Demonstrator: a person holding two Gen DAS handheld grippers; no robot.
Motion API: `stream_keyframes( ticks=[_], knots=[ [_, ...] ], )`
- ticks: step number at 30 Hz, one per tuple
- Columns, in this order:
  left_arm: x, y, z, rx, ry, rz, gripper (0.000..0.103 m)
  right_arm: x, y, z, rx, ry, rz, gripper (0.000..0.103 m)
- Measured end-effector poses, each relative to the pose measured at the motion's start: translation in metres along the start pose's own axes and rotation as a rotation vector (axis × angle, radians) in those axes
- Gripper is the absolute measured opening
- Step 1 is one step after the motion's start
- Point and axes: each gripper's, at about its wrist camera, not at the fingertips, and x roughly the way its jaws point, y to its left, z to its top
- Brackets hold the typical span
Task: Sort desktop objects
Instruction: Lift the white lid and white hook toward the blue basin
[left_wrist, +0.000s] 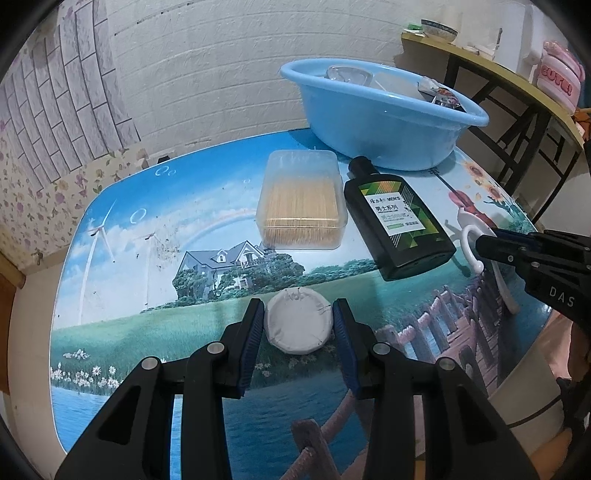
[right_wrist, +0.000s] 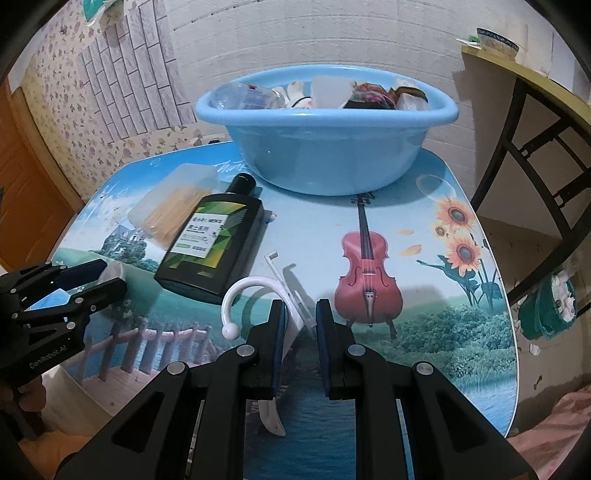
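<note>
**Gripping two items at once, basin ahead**

Holding a white puck (left_wrist: 297, 320) between closed fingers, the left gripper (left_wrist: 298, 325) has both pads pressed on the puck's flanks; the puck sits at the near edge of the table (left_wrist: 155, 266), and whether it has left the surface cannot be told. The right gripper (right_wrist: 300, 332) is closed nearly shut on the flat stem of a white hook (right_wrist: 255, 295); the hook's long axis runs toward the camera, its curl and ball tip lying left of the fingers, its tail passing under the left pad.

The basin (right_wrist: 325, 147), already part filled, stands at the far end of the table, straight ahead of the right gripper and up to the right of the left one; judged by that, the right hand has the shorter, clearer path.

Between the left gripper and the basin lie a toothpick box (left_wrist: 303, 203) and a dark bottle (left_wrist: 399, 218), side by side, both with long axes pointing toward the basin; the bottle lies just left of the hook. Any carry from the left probably needs lift over these two.
</note>
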Motion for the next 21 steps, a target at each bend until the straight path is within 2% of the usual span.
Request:
stream_keyframes(
  ticks=[19, 21],
  knots=[
    [0.008, -0.001, 0.001, -0.004, -0.011, -0.001, 0.037, 0.008, -0.008, 0.001, 0.010, -0.041, -0.015, 0.017],
    [0.009, -0.001, 0.001, -0.003, -0.017, 0.000, 0.038, 0.009, -0.006, 0.001, 0.005, -0.055, -0.008, 0.030]
  ],
)
